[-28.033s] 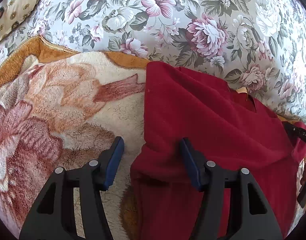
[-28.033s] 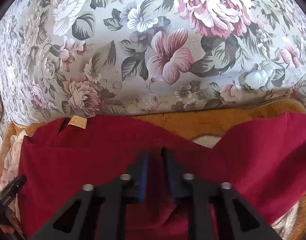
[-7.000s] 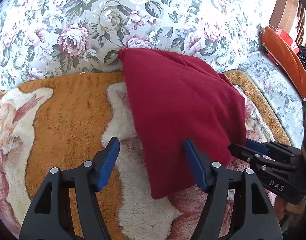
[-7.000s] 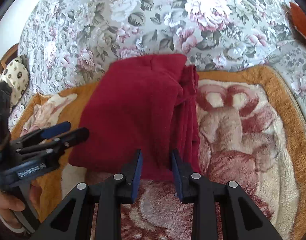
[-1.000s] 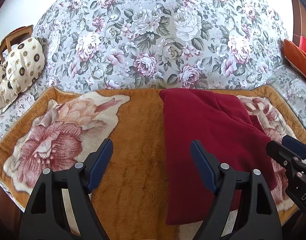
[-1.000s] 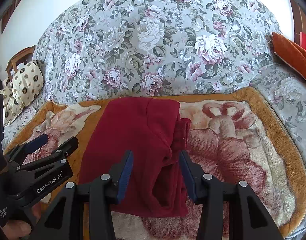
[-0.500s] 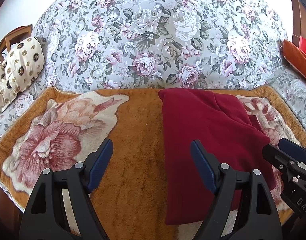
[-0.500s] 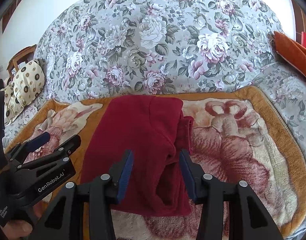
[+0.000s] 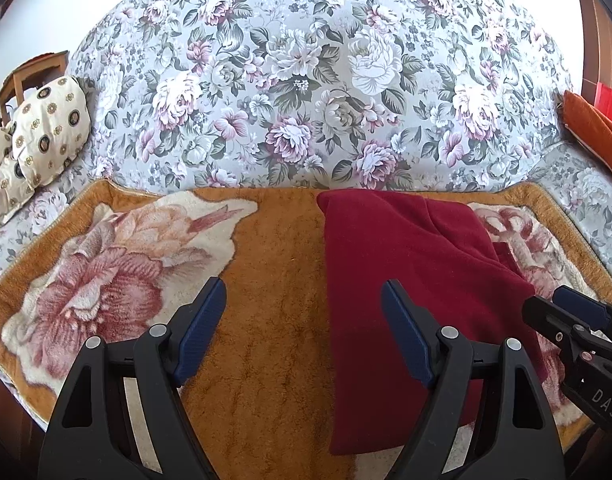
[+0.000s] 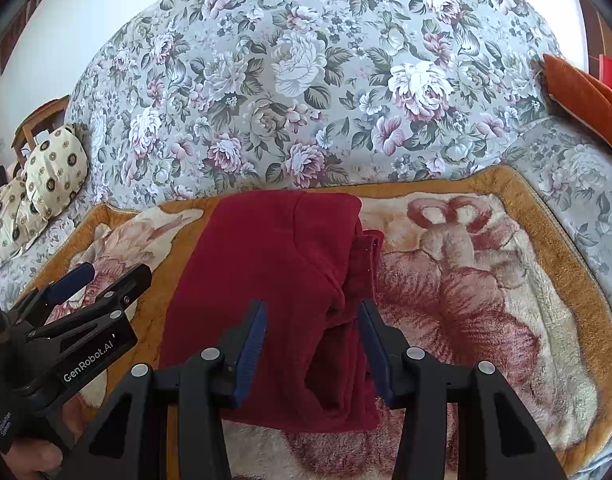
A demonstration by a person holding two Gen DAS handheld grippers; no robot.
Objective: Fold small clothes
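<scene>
Dark red fleece, our folded garment [image 9: 406, 280], lies flat on the blanket [image 9: 274, 320] in the left wrist view, close under the floral sofa back [image 9: 306, 80]. Our left tool [image 9: 304, 300] hangs above the blanket with its jaws wide apart and nothing between them; its right finger shows over the garment's left part. The right tool [image 9: 562, 312] juts in at the right edge, beside the garment. A spotted cushion [image 9: 46, 120] sits far left.

In the right wrist view the garment [image 10: 274, 272] is a long folded slab, with an extra fold of cloth along its right side. Our right tool [image 10: 312, 320] hovers over its near end, jaws apart and clamping nothing. The left tool [image 10: 106, 280] points in from the left, near the garment's left edge.
</scene>
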